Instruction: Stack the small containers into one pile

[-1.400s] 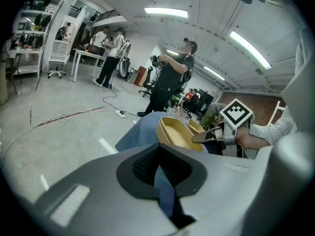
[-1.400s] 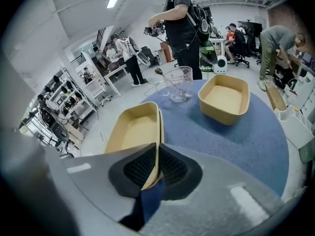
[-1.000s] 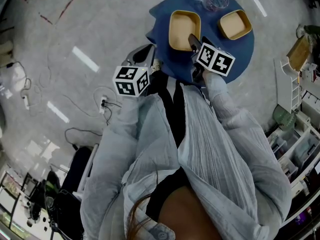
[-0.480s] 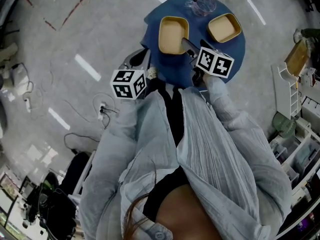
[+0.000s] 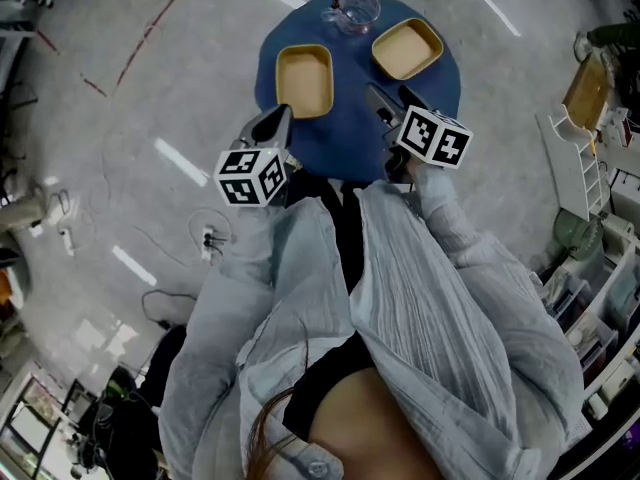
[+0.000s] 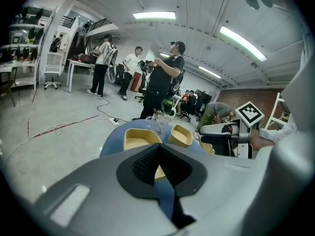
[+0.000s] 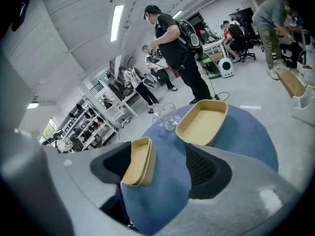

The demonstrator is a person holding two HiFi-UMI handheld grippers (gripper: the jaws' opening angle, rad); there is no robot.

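Observation:
Two tan containers sit on the round blue table (image 5: pixel 350 133). The left one (image 5: pixel 304 80) (image 7: pixel 138 161) shows a doubled rim, like two nested. The right one (image 5: pixel 407 48) (image 7: pixel 203 122) is single and empty. My right gripper (image 5: pixel 385 103) (image 7: pixel 162 166) hovers over the table's near side, apart from both. It is open; its jaws have just been opening wide and then eased in slightly, with nothing between the pads. My left gripper (image 5: pixel 273 125) (image 6: pixel 158 149) hangs at the table's near left edge, tips together, empty.
A clear glass cup (image 5: pixel 350 10) (image 7: pixel 166 114) stands at the table's far edge between the containers. Several people stand beyond the table. Cables and a power strip (image 5: pixel 207 236) lie on the floor at left. White racks (image 5: pixel 590 168) stand at right.
My right gripper has left the left container, where its tip rested a second ago, and drawn back toward me. The left gripper has also pulled back from the table.

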